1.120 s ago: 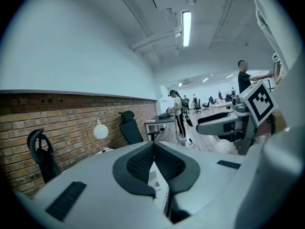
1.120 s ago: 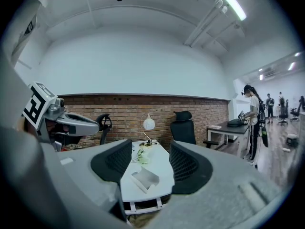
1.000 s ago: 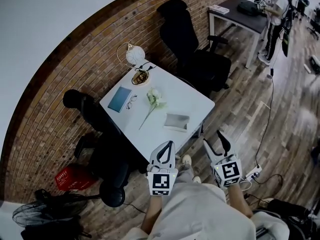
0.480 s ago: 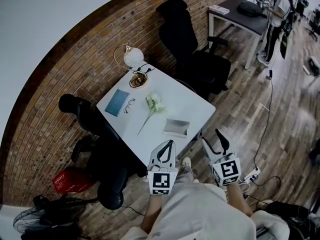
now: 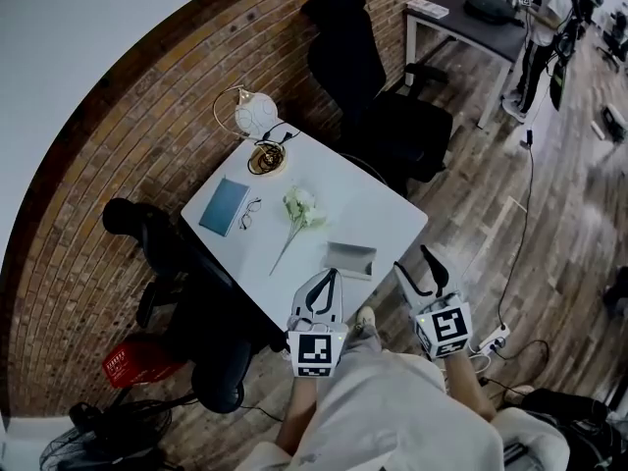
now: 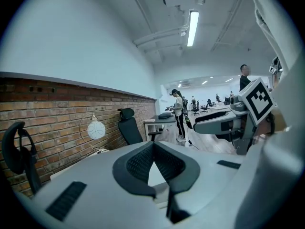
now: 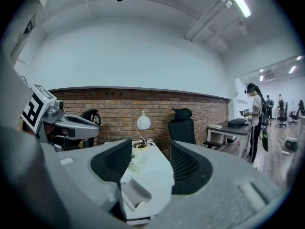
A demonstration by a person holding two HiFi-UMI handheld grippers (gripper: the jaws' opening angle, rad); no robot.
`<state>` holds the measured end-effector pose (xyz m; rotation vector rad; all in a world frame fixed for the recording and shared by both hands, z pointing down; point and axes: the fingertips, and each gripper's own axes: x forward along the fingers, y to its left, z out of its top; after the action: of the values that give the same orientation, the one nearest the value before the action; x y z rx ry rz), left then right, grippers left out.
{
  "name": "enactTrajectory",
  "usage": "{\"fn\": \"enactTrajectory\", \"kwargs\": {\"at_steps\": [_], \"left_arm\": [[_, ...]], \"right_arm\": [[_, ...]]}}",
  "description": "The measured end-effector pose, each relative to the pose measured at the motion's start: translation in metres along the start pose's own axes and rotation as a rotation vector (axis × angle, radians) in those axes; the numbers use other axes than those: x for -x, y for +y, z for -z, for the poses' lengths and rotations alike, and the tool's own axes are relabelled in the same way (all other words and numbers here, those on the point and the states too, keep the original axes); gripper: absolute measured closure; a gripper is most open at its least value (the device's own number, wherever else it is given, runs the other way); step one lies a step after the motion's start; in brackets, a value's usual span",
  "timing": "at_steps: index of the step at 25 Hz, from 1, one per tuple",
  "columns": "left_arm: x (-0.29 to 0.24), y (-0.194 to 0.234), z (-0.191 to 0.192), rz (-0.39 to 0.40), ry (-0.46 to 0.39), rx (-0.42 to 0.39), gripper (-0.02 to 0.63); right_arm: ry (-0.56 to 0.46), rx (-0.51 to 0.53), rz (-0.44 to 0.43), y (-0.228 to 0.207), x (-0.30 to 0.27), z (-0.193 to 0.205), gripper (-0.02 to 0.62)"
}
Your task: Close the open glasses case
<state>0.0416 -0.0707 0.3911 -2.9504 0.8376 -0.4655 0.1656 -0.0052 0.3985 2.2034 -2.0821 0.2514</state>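
Note:
The open grey glasses case (image 5: 350,259) lies near the front edge of the white table (image 5: 378,209), its lid raised. In the right gripper view the case (image 7: 136,195) sits low between the jaws, some way ahead of them. My left gripper (image 5: 332,277) is shut with nothing in it, its tips just short of the case's near left corner. In its own view the left gripper (image 6: 153,145) shows its tips meeting. My right gripper (image 5: 413,261) stands open and empty, off the table's front corner, to the right of the case. From its own camera the right gripper (image 7: 150,151) has a wide gap.
On the table are a white flower (image 5: 300,207), spectacles (image 5: 251,211), a blue flat case (image 5: 223,207), a bowl (image 5: 265,158) and a globe lamp (image 5: 250,116). Black office chairs stand behind (image 5: 378,106) and left (image 5: 182,268). A person (image 5: 545,13) stands at a far desk.
The table has come closer to both grippers. The glasses case now lies just beyond their tips. The left gripper stays shut and the right stays open.

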Motion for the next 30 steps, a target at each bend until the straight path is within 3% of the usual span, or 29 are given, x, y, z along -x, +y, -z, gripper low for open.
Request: {"fn": "enactTrajectory", "kwargs": {"at_steps": [15,30], "left_arm": [[-0.052,0.041,0.038,0.088,0.003,0.061,0.6],[-0.078,0.044,0.094,0.103,0.129,0.137,0.601]], "right_arm": [[0.11,0.033,0.007,0.002,-0.077,0.025,0.348],[0.214,0.052,-0.037,-0.004,-0.115,0.066,0.347]]}}
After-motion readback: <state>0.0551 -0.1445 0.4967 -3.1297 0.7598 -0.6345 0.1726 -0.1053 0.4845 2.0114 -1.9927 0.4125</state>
